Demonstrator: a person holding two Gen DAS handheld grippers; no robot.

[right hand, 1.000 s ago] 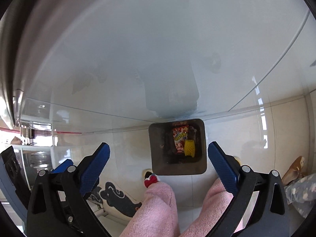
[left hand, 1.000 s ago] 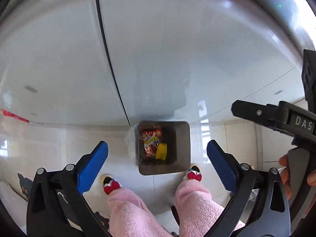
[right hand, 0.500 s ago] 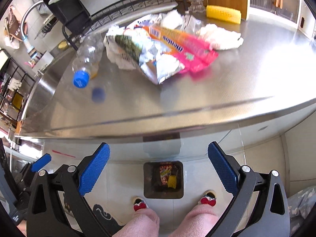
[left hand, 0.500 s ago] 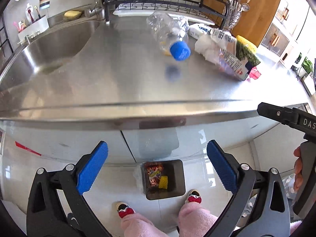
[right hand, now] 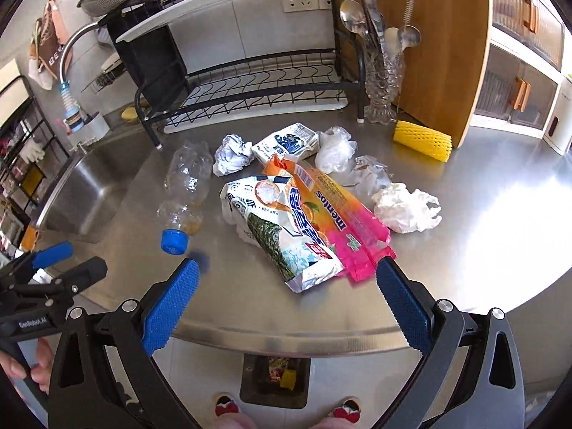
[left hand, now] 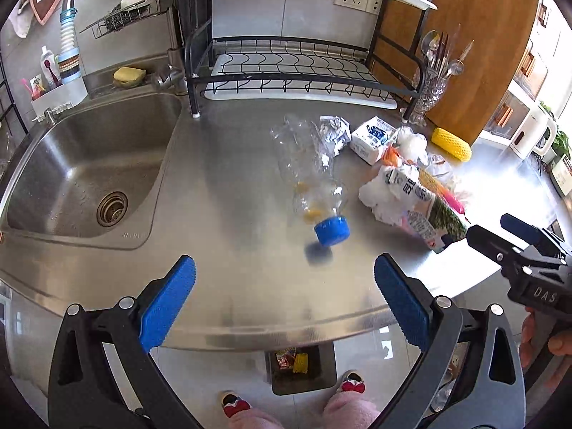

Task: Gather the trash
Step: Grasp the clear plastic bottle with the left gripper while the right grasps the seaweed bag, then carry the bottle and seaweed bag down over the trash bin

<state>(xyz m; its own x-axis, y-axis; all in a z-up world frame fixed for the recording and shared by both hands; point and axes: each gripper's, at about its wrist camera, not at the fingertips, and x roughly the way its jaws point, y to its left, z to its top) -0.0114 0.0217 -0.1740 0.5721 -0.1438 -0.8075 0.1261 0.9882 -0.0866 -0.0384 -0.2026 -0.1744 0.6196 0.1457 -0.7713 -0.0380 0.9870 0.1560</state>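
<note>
Trash lies on the steel counter (left hand: 228, 164): a crushed clear bottle (left hand: 310, 175) with a blue cap (left hand: 331, 229), a white-green snack bag (right hand: 286, 228), an orange-pink Mentos wrapper (right hand: 339, 218), a small carton (right hand: 286, 143), crumpled paper (right hand: 232, 153) and tissue (right hand: 407, 207). On the floor below the counter edge stands a dark bin (right hand: 275, 379) with wrappers inside. My left gripper (left hand: 284, 304) hangs open over the counter's front edge, short of the bottle cap. Just in front of the snack bag my right gripper (right hand: 286, 304) is open too. Both are empty.
A sink (left hand: 93, 164) takes up the left of the counter. A black dish rack (right hand: 250, 82) and a glass cutlery holder (right hand: 382, 85) stand at the back. A yellow foam net (right hand: 422, 139) lies by a wooden board. Slippered feet (right hand: 225, 404) stand beside the bin.
Both grippers have swung up from pointing down at the floor bin to looking over the counter, and have come closer to the trash. Both stayed open.
</note>
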